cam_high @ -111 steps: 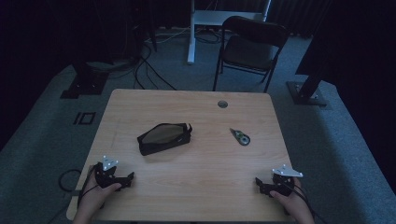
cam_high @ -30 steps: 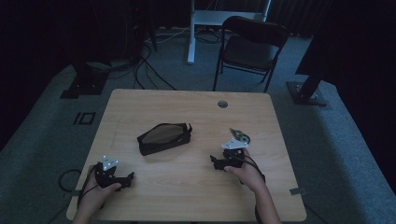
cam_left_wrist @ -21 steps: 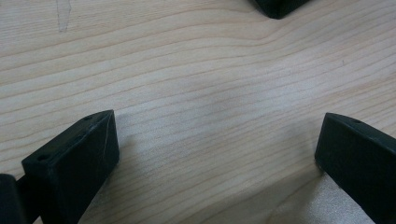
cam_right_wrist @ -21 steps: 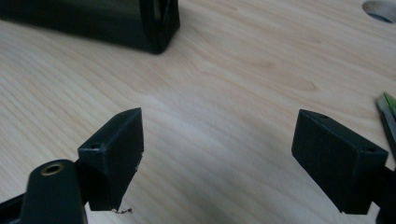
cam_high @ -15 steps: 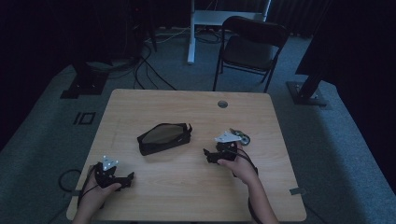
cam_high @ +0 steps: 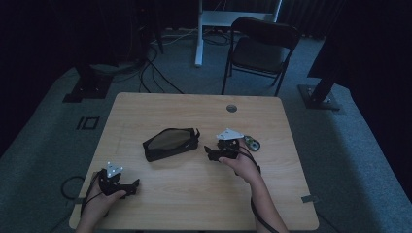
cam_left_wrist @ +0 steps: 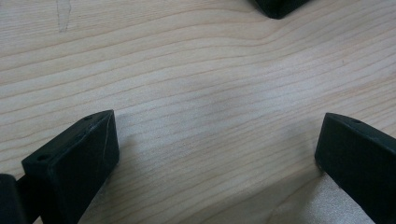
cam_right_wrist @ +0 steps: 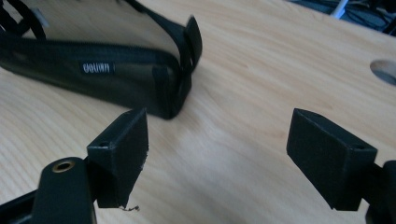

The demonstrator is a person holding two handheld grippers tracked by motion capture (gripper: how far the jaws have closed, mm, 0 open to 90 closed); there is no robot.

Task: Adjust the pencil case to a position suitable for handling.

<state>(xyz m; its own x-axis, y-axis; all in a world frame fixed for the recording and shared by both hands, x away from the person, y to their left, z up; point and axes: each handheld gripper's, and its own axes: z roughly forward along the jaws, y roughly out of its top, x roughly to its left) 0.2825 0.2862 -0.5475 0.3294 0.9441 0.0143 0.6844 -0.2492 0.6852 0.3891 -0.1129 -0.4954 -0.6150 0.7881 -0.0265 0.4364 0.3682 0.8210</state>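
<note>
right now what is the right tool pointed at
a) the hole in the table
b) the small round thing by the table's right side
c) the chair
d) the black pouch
d, in the right gripper view the open right tool faces the end of the black pouch, which lies just ahead on the table, untouched.

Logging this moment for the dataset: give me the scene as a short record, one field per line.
surface: wooden table with a round cable hole
main item: black zipped pouch, lying flat near the table's middle
small item: round green-and-metal object, just right of the right gripper
right gripper: open, jaws pointed toward the pouch's end, not touching it
left gripper: open, low over bare wood at the near left corner
background: folding chair behind the table
</note>
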